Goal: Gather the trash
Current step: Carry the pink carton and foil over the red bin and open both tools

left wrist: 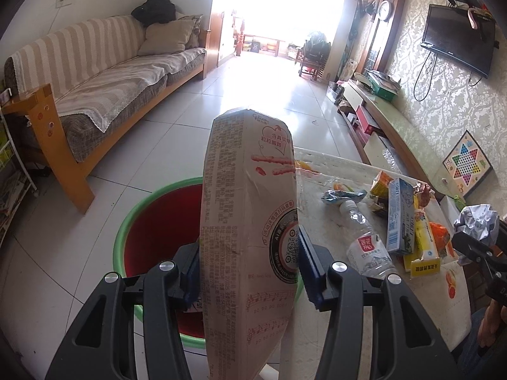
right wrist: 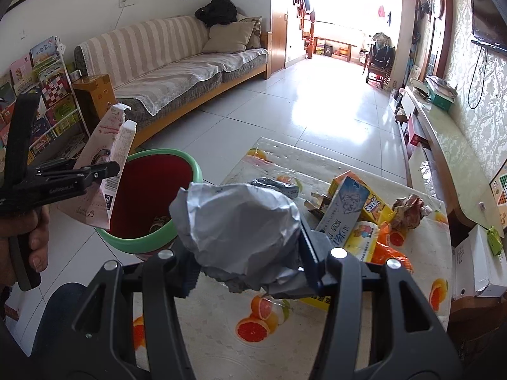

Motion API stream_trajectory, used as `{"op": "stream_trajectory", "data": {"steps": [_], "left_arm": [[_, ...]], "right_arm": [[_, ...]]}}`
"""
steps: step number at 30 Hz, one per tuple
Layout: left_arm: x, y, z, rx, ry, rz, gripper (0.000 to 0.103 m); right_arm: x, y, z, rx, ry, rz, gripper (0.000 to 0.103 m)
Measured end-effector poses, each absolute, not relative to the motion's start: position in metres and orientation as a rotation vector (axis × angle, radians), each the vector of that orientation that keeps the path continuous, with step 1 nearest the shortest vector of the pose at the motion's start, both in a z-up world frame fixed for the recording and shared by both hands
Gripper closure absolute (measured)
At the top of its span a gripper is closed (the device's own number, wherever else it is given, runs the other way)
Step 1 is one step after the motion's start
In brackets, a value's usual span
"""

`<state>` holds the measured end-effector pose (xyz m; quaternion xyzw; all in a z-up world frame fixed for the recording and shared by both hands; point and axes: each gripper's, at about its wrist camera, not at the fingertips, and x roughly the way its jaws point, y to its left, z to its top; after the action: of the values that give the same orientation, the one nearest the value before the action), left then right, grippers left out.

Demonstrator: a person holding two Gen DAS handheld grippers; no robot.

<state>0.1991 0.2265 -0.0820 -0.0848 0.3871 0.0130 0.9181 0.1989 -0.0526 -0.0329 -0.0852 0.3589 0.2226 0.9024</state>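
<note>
Each camera sits close behind its gripper, angled down and forward along the fingers. Both views face the sofa and hallway, sharing the bin and the cluttered table.

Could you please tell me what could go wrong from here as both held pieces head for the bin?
The left gripper pinches the flattened pink box near its lower part, so the tall end may tip outside the green-rimmed bin.
The right gripper holds a crumpled grey wrapper that could slip.
Both near the bin, the grippers could collide.
</note>
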Motion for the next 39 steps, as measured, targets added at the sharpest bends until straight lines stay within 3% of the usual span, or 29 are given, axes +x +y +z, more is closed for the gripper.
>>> {"op": "stream_trajectory", "data": {"steps": [3,5,10,20,39], "left_arm": [[0.206,0.232,-0.088,-0.184,0.804,0.041,0.052],[0.208,0.234,-0.092,-0.187,0.800,0.055,0.029],[0.202,0.240,-0.096,-0.183,0.776,0.082,0.016],[0.173,0.269,-0.097,-0.183,0.762,0.152,0.009],[0.112,0.336,-0.107,-0.254,0.763,0.272,0.008]], "right_arm": [[0.199,-0.043,-0.035,-0.181,0.745,0.467,0.052],[0.200,-0.037,-0.035,-0.185,0.747,0.473,0.052],[0.204,-0.016,-0.036,-0.197,0.747,0.488,0.052],[0.216,0.038,-0.042,-0.229,0.742,0.563,0.052],[0.250,0.170,-0.093,-0.301,0.817,0.674,0.050]]}}
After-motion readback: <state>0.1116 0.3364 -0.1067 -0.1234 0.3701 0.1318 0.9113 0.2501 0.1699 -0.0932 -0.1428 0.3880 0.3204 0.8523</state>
